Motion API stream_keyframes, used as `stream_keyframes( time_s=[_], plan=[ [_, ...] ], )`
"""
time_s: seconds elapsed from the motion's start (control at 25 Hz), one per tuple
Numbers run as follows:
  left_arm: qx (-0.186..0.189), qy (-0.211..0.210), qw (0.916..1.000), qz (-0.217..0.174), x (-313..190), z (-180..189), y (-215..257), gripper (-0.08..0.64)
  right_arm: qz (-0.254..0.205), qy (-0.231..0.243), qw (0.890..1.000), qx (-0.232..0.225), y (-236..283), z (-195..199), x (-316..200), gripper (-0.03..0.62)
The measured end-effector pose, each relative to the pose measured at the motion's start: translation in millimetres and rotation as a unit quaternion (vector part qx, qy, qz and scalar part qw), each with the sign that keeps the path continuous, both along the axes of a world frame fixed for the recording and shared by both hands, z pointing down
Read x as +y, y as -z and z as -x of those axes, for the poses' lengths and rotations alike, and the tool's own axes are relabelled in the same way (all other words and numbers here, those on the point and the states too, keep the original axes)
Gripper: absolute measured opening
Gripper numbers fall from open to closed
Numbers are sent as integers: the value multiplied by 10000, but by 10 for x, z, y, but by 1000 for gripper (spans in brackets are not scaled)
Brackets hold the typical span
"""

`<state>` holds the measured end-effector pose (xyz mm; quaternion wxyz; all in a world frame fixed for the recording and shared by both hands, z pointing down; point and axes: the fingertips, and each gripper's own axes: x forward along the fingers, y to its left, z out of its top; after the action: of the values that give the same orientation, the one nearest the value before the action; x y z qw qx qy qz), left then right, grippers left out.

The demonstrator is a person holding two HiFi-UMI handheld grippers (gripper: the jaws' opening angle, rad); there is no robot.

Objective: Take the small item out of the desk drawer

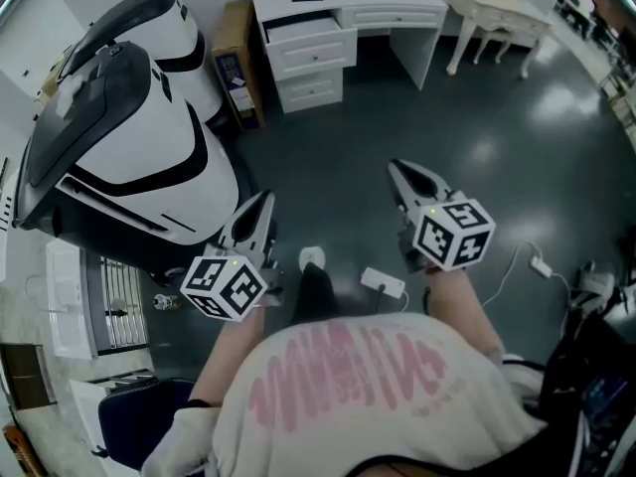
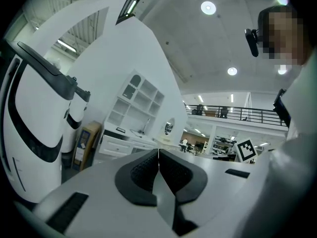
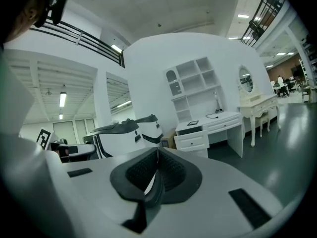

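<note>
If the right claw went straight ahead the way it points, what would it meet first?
The right claw has only floor close ahead, then probably the desk's drawer unit; depth is unclear.

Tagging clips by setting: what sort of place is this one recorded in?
Probably a large open hall, like a lab or showroom: a white desk and dressing table stand on a dark glossy floor beside a white pod-shaped machine; a railed mezzanine overlooks it.

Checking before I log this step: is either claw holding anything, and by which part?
Nothing is held. The left claw and the right claw are both shut, pads together, with nothing between them.
</note>
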<state>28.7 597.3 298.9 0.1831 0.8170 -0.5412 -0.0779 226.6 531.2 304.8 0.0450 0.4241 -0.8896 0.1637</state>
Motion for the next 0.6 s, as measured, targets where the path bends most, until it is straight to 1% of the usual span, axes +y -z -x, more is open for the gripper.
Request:
stream_keyframes(
  time_s=[0.12, 0.24, 0.32, 0.4, 0.52, 0.6],
  plan=[
    [41, -48, 10000, 64, -333, 123, -72, 31, 94, -28, 9998, 144, -108, 61, -318, 18],
    [123, 9, 9999, 74, -801, 269, -115, 29, 252, -142, 9993, 235, -203, 110, -745, 18],
    [170, -32, 9998, 61, -1163, 321, -100, 29, 317, -249, 9990, 176, -182, 146, -1080, 18],
    [226, -164, 9996, -4, -1532, 365, -30, 29, 334, -329, 9989, 53, -98, 220, -1425, 18],
    [411, -396, 9982, -178, -2099, 523, 174, 28, 248, -417, 9988, -110, 104, 418, -1949, 18],
    [447, -490, 9974, -278, -2457, 671, 311, 28, 168, -456, 9987, -179, 236, 574, -2263, 18]
  ],
)
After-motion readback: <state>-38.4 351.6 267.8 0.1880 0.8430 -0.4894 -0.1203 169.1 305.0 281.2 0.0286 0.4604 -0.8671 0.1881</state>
